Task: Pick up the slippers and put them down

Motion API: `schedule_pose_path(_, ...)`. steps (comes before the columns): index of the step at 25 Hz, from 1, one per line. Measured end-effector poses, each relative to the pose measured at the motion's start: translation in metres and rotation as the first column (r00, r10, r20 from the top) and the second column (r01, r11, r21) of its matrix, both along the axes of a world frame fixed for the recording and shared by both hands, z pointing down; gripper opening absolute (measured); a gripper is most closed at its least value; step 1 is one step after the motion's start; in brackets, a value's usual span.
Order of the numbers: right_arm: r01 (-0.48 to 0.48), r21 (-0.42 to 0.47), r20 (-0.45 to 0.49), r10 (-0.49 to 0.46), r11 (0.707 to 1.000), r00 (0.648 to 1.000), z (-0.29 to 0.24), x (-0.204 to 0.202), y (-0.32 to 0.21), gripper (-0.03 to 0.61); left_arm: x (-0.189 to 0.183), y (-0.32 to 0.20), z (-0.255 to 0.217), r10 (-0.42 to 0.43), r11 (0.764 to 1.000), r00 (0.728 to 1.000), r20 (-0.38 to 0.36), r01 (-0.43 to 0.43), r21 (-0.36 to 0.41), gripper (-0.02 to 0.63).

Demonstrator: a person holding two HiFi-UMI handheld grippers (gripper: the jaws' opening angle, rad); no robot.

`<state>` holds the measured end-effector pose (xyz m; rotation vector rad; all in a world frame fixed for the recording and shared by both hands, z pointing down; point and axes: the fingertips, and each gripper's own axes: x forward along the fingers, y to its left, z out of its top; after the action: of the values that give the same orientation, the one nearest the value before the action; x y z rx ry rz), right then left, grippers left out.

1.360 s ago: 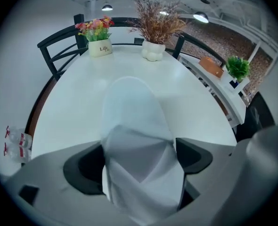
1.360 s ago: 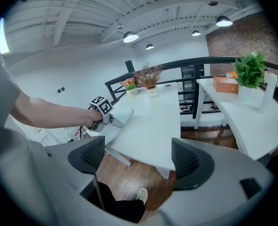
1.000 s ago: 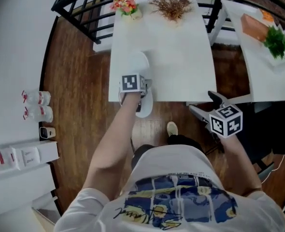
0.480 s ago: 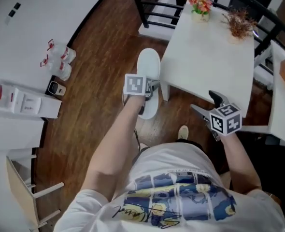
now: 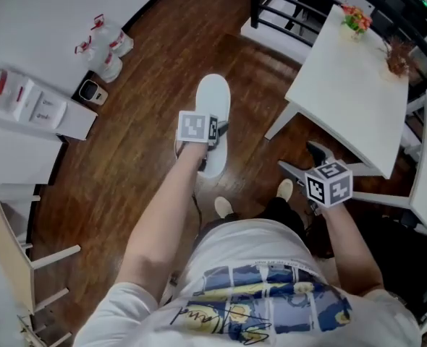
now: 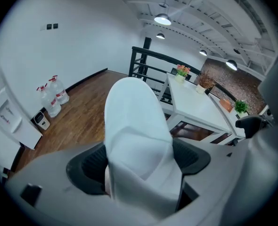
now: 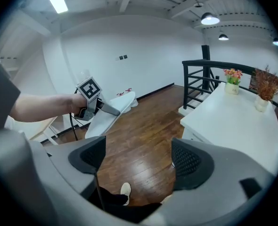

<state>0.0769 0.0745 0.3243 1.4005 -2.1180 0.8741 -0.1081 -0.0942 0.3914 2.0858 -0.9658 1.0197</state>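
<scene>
A pair of white slippers [image 5: 213, 105] hangs in the air over the wooden floor [image 5: 148, 85], and my left gripper [image 5: 215, 132] is shut on the heel end. In the left gripper view the white slippers [image 6: 132, 126] fill the gap between the dark pads [image 6: 89, 166] and stick out ahead, toes away from me. My right gripper [image 5: 304, 161] is held lower right near the table corner, open, with nothing between its jaws. In the right gripper view the right gripper [image 7: 139, 161] frames bare floor, with the left gripper [image 7: 89, 102] and the slippers [image 7: 111, 111] off to the left.
A white table [image 5: 351, 100] with two small plant pots [image 5: 356, 20] stands at the right, beside a black railing [image 5: 286, 13]. Water bottles [image 5: 106, 43] and a white cabinet [image 5: 25, 107] line the left wall. The person's feet [image 5: 223, 207] are on the floor below the slippers.
The slippers have come off the table edge in the left gripper and now hang over the wooden floor. Both grippers and the view have swung left, away from the table.
</scene>
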Motion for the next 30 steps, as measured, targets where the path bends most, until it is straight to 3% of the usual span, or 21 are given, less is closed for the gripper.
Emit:
schedule_pose_path(6,0.042,-0.098,-0.046,-0.046,0.994,0.998,0.072,-0.052,-0.021,0.434,-0.069,-0.019,0.076,-0.109,0.992,0.994,0.016,0.11,-0.067,0.419)
schedule_pose_path(10,0.103,-0.175,-0.045,-0.112,0.979,0.993,0.145,-0.062,-0.052,0.422,-0.082,-0.031,0.153,-0.199,0.97,0.98,0.024,0.201,-0.137,0.419)
schedule_pose_path(14,0.154,-0.197,-0.046,-0.166,0.968,0.985,0.229,-0.081,-0.095,0.422,-0.088,-0.059,0.249,-0.271,0.947,0.962,0.025,0.271,-0.171,0.417)
schedule_pose_path(18,0.185,-0.221,-0.05,-0.201,0.957,0.978,0.335,-0.096,-0.13,0.422,-0.091,-0.085,0.38,-0.336,0.92,0.941,0.036,0.336,-0.203,0.417)
schedule_pose_path(23,0.249,-0.252,-0.045,-0.268,0.935,0.962,0.482,-0.105,-0.154,0.422,-0.091,-0.098,0.585,-0.406,0.874,0.912,0.058,0.406,-0.269,0.417)
schedule_pose_path(27,0.29,-0.274,-0.054,-0.316,0.917,0.947,0.591,-0.097,-0.18,0.422,-0.094,-0.115,0.745,-0.419,0.857,0.903,0.094,0.428,-0.289,0.417)
schedule_pose_path(30,0.325,-0.272,-0.081,-0.358,0.906,0.93,0.651,-0.09,-0.2,0.422,-0.1,-0.119,0.834,-0.437,0.839,0.892,0.113,0.45,-0.306,0.417)
